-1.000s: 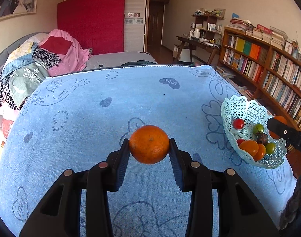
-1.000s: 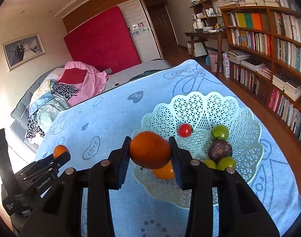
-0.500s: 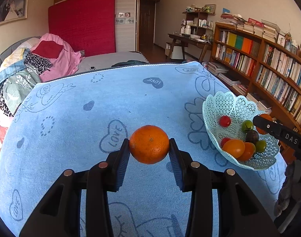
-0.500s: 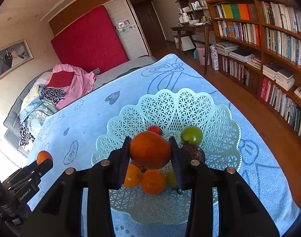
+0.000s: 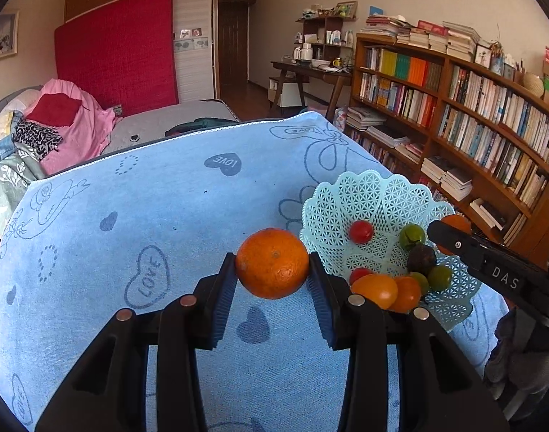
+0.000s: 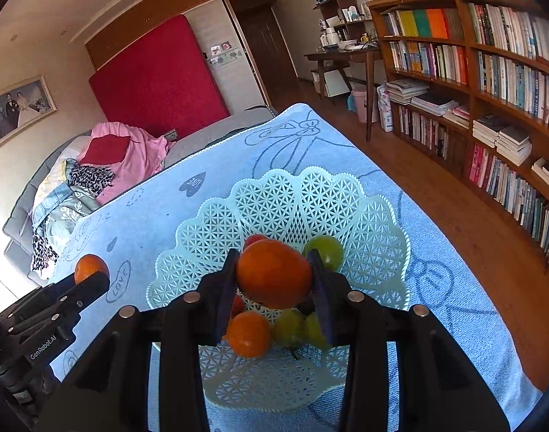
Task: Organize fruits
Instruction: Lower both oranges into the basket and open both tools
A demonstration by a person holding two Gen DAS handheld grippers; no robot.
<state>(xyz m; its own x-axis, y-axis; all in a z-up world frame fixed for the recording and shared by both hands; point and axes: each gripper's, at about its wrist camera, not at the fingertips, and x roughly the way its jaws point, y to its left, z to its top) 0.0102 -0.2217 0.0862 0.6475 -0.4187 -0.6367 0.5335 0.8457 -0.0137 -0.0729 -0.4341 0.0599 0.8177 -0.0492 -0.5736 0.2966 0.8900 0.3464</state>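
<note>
My left gripper is shut on an orange and holds it above the blue cloth, just left of the pale green lattice basket. My right gripper is shut on an orange persimmon-like fruit and holds it over the middle of the basket. The basket holds red, green, orange and dark fruits. In the right wrist view the left gripper with its orange shows at far left. In the left wrist view the right gripper's finger reaches over the basket.
The table is covered by a blue towel with heart prints. A bookshelf stands to the right over wooden floor. A bed with clothes lies behind the table's far edge.
My right gripper has moved forward with its fruit to over the basket's middle. My left gripper has carried the orange to the right, close to the basket.
</note>
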